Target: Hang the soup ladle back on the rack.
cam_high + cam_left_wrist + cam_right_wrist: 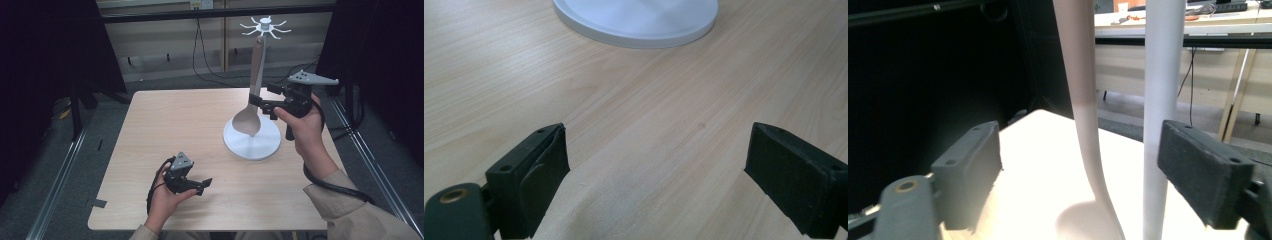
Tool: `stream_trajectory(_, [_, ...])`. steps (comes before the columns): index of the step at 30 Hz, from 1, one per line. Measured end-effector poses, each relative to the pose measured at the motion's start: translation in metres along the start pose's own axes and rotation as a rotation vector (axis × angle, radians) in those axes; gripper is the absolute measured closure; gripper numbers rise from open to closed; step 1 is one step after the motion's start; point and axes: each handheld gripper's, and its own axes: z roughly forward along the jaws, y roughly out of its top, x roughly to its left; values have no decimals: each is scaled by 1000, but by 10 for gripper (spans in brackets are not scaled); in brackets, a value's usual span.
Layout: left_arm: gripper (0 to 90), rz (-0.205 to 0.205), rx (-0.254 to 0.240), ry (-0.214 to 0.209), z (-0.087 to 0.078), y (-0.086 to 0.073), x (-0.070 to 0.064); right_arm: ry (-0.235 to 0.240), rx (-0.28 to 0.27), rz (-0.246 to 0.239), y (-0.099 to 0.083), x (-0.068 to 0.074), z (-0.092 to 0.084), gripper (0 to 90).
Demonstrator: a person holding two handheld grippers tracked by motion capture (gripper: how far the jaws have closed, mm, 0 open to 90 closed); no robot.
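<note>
High view: a pale wooden spoon [254,85] hangs from the white spoked hook wheel at the top of a white metal stand [252,142]. Its long axis runs near upright, handle end up at the hooks, bowl down just above the stand's round base. The right gripper [256,101] sits level at the spoon's lower handle, its jaws reaching leftward to either side of the handle. The right hand [305,127] grasps it from below, forearm rising from the lower right in a beige sleeve.

In the right gripper view the jaws stand wide apart, with the spoon handle [1083,100] and the stand's white pole [1160,100] both between them; neither pad touches the handle.

The left gripper [204,184] lies low over the light wooden table [165,120], well left of and nearer the person than the stand, held in the left hand [165,197] and pointing right. In the left gripper view its jaws gape, with bare tabletop between them and the stand's base [639,22] ahead.
</note>
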Motion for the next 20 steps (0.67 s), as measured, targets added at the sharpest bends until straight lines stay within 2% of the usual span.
stream_trajectory(6, [99, -3, -1, -7, 0, 0, 0, -19, 44, -34, -7, 0, -6, 100])
stream_trajectory(13, [98, 5, 3, 0, 0, 1, 0, -18, 82, -70, -19, 4, -16, 62])
stream_trajectory(20, [84, -2, -12, -21, 1, 2, -1, -11, 97, -61, -31, 4, -22, 50])
